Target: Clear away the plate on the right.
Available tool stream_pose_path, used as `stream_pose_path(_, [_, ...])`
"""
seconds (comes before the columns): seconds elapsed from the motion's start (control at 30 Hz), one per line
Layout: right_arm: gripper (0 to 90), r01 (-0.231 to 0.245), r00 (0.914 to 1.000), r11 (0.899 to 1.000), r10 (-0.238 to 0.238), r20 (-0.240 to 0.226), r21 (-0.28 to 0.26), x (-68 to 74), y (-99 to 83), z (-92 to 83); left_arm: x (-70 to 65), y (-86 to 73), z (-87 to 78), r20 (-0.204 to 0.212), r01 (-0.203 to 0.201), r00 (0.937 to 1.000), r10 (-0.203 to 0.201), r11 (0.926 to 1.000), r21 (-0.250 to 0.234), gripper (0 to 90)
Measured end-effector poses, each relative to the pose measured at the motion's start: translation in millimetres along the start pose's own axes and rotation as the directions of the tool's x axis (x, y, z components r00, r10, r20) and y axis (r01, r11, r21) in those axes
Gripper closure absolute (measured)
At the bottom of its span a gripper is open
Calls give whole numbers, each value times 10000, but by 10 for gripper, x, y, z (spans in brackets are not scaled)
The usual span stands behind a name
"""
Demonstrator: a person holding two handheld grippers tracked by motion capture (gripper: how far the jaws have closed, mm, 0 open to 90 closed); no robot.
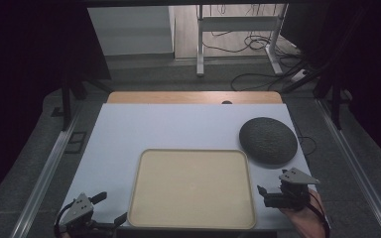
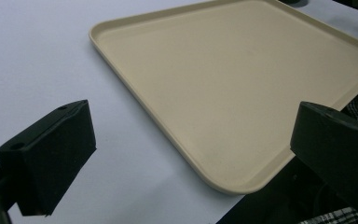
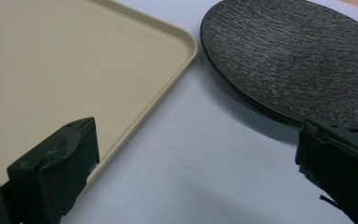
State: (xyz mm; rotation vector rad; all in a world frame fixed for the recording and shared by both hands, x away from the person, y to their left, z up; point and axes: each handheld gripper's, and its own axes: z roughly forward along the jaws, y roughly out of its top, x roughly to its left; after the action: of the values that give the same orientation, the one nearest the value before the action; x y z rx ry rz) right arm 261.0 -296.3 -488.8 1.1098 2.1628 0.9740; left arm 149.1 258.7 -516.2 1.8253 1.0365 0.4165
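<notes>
High view: flat beige plastic tray (image 1: 192,188) lower centre, dark textured round plate (image 1: 268,140) right of centre, left gripper (image 1: 110,212) bottom left, right gripper (image 1: 261,195) bottom right, white tabletop (image 1: 168,126), cables on the floor up top.

Left gripper view: jaws wide apart, tray (image 2: 242,88) corner between them.

Right gripper view: jaws apart, plate (image 3: 293,56) upper right; thin rim (could slip when pinched).

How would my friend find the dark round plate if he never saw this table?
Start at the big beige tray in the middle of the white table. Look just past the tray's far right corner, ahead of the right tool. The plate lies there alone, and it is round, dark grey and rough-textured, whereas the tray is pale, smooth and squarish.
</notes>
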Motion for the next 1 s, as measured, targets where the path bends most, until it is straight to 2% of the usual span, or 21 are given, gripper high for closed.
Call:
stream_pose_path(0.2, [0, 294, 9995, 9987, -299, 120, 410, 0, 32, 31, 1, 2, 4, 28, -17, 10000, 17, 10000, 49, 0])
stream_pose_path(0.4, [21, 670, 9955, 9941, -724, 619, 849, -18, 75, 83, 0, 3, 7, 30, -29, 10000, 28, 10000, 71, 0])
stream_pose_path(0.53, [48, 768, 9934, 9924, -843, 778, 959, -39, 87, 104, 0, 3, 8, 34, -29, 10000, 28, 10000, 74, 0])
stream_pose_path(0.6, [72, 1121, 9867, 9870, -1242, 1049, 1150, -51, 89, 133, -1, 3, 9, 33, -28, 10000, 28, 10000, 78, 0])
stream_pose_path(0.67, [79, 1214, 9847, 9852, -1349, 1100, 1208, -53, 89, 142, -1, 4, 10, 39, -38, 10000, 38, 9999, 93, 0])
stream_pose_path(0.7, [91, 1456, 9789, 9807, -1620, 1249, 1304, -53, 91, 160, -1, 4, 11, 43, -45, 10000, 44, 9999, 99, 0])
stream_pose_path(0.83, [112, 1717, 9715, 9754, -1909, 1408, 1380, -56, 107, 181, -1, 4, 11, 42, -46, 10000, 46, 9999, 107, 0])
stream_pose_path(0.87, [127, 1957, 9637, 9701, -2173, 1550, 1433, -60, 120, 199, -1, 4, 10, 43, -46, 10000, 46, 9999, 109, 0])
stream_pose_path(0.9, [127, 1957, 9637, 9701, -2173, 1550, 1433, -60, 120, 199, -1, 4, 10, 43, -46, 10000, 46, 9999, 109, 0])
stream_pose_path(1.0, [152, 2502, 9416, 9534, -2801, 1868, 1685, -58, 136, 253, 0, 4, 11, 37, -35, 10000, 35, 9999, 104, 0])
